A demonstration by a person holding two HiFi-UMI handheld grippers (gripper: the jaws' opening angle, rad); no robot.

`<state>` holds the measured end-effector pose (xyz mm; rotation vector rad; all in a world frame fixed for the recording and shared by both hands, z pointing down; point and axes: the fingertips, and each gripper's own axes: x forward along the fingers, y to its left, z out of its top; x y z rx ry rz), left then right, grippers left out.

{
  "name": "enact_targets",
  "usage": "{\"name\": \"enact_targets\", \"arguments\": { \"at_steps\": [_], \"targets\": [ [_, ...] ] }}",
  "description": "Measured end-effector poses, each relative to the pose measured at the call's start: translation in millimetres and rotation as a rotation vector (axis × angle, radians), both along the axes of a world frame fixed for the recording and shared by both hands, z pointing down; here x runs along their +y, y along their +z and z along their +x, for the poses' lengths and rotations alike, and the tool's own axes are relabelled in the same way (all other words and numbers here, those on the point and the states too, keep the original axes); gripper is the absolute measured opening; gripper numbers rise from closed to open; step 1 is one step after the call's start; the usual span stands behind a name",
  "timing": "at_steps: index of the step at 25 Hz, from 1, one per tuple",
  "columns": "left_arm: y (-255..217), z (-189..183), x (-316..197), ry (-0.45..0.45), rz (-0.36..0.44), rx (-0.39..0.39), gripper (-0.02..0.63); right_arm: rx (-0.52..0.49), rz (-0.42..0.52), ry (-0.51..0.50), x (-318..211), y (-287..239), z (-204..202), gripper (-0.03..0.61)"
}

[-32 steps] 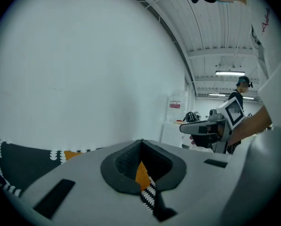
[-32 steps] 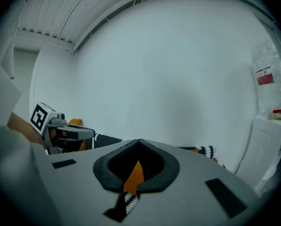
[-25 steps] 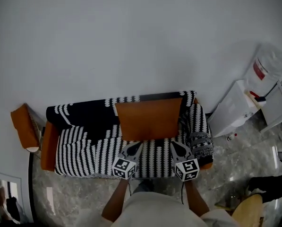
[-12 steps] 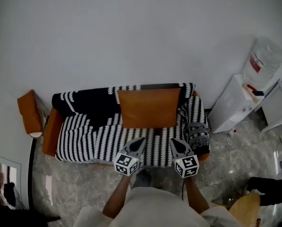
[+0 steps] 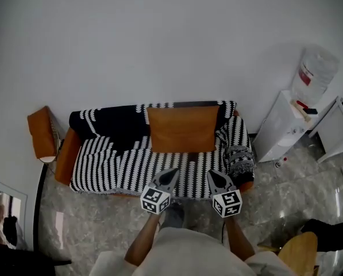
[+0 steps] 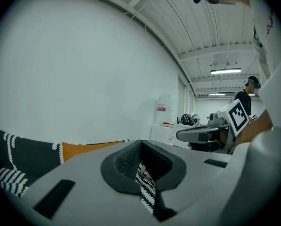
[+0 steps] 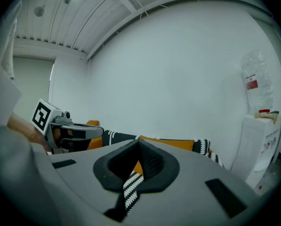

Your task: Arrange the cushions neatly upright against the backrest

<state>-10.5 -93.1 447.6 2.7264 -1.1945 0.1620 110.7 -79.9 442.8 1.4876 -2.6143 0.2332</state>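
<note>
An orange cushion (image 5: 182, 129) stands upright against the backrest of the sofa (image 5: 125, 168), right of the middle; it also shows in the left gripper view (image 6: 86, 148) and the right gripper view (image 7: 175, 144). A second orange cushion (image 5: 42, 133) leans beyond the sofa's left arm. A grey patterned cushion (image 5: 240, 161) lies at the sofa's right end. My left gripper (image 5: 170, 175) and right gripper (image 5: 213, 176) hang side by side in front of the seat edge, both shut and holding nothing.
The sofa wears a black-and-white striped cover and stands against a white wall. A white water dispenser (image 5: 289, 125) with a bottle stands to its right. A wooden stool (image 5: 300, 257) sits at the lower right on the marble floor.
The view has pulled back from the sofa, and both grippers have come away from the seat toward me. The orange cushion stays upright against the backrest.
</note>
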Motion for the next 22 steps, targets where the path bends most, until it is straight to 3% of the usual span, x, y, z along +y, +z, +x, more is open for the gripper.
{"name": "enact_targets", "arguments": {
  "at_steps": [12,22],
  "targets": [
    [-2,-7,52,0.012,0.015,-0.005,0.029,-0.003,0.016,0.015,55,1,-10,0.028],
    [2,-9,70,0.007,0.014,0.009,0.029,0.002,0.027,0.009,71,0,-12,0.028]
  ]
}}
